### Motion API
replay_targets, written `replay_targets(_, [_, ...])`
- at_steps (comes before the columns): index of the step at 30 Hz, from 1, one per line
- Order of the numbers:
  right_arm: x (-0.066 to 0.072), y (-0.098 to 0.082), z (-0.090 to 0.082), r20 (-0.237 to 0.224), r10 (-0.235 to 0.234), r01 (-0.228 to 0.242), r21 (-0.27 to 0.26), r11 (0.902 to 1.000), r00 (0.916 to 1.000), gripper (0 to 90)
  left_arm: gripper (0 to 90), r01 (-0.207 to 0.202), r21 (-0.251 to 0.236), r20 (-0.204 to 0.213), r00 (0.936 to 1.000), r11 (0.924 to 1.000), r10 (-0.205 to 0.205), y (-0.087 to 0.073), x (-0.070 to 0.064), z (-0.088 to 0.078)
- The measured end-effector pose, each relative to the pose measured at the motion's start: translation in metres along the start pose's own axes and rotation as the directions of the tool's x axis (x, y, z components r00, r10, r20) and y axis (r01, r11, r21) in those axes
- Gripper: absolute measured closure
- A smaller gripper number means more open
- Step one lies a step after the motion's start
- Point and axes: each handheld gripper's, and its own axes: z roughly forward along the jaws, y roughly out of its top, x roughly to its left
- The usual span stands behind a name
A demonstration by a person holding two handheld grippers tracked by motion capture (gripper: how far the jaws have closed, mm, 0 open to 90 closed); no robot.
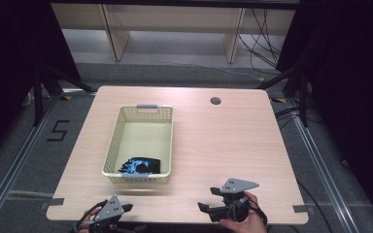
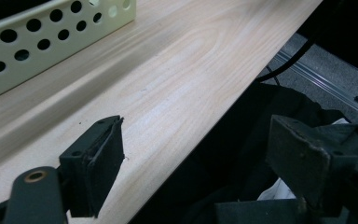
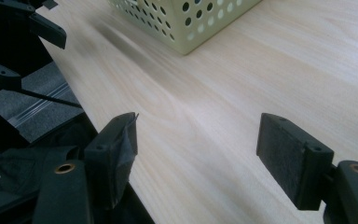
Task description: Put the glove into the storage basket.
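Observation:
A pale yellow perforated basket (image 1: 118, 130) stands left of the table's middle, and a black and blue packet (image 1: 140, 166) lies at its near end. My left gripper (image 1: 122, 212) hangs over the table's near left edge, a hand behind it. In the left gripper view its jaws stand wide apart (image 2: 200, 140) with nothing between them, and the basket's wall (image 2: 42, 37) is at the upper left. My right gripper (image 1: 208, 199) is held low over the near edge, pointing left. Its jaws are open (image 3: 198, 133) over bare wood, with the basket's corner (image 3: 191, 18) ahead.
The wooden table (image 1: 223, 141) has a round cable hole (image 1: 215, 101) near its back edge. Grey tape tabs mark the near corners (image 1: 302, 208). Dark cloth (image 2: 270, 154) lies below the near edge. Metal rails and dark curtains flank the table.

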Motion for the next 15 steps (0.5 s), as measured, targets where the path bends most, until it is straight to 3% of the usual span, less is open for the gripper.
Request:
replay_targets(5, [0.002, -0.007, -0.002, 0.031, 0.001, -0.002, 0.030, 0.9996, 0.9995, 27.9, 18.6, 0.007, 0.009, -0.002, 1.0000, 0.9999, -0.007, -0.002, 0.001, 0.002])
replay_targets(6, [0.001, -0.009, -0.002, 0.035, -0.019, 0.018, 0.035, 0.9992, 0.9992, 27.2, 18.5, 0.021, -0.006, 0.014, 0.9997, 0.9998, -0.021, -0.003, -0.001, 0.003])
replay_targets(7, [0.002, -0.011, -0.001, 0.041, -0.014, 0.013, 0.034, 0.9994, 0.9991, 26.6, 18.5, 0.021, 0.017, -0.001, 0.9998, 0.9996, -0.021, -0.003, -0.001, 0.003])
replay_targets(9, [0.003, -0.014, -0.002, 0.046, -0.018, 0.015, 0.048, 0.9987, 0.9988, 24.8, 18.4, 0.001, 0.028, 0.013, 0.9999, 0.9996, -0.002, -0.003, -0.001, 0.001])
replay_targets(10, [0.005, -0.016, -0.002, 0.041, -0.005, 0.003, 0.061, 0.9981, 0.9991, 23.8, 18.4, 0.000, 0.011, 0.021, 0.9998, 0.9999, -0.001, -0.003, -0.001, 0.002])
replay_targets(15, [0.004, -0.024, -0.004, 0.063, -0.019, 0.015, 0.071, 0.9974, 0.9979, 21.3, 18.3, -0.016, 0.019, 0.012, 0.9998, 0.9997, 0.016, -0.002, 0.000, 0.000])
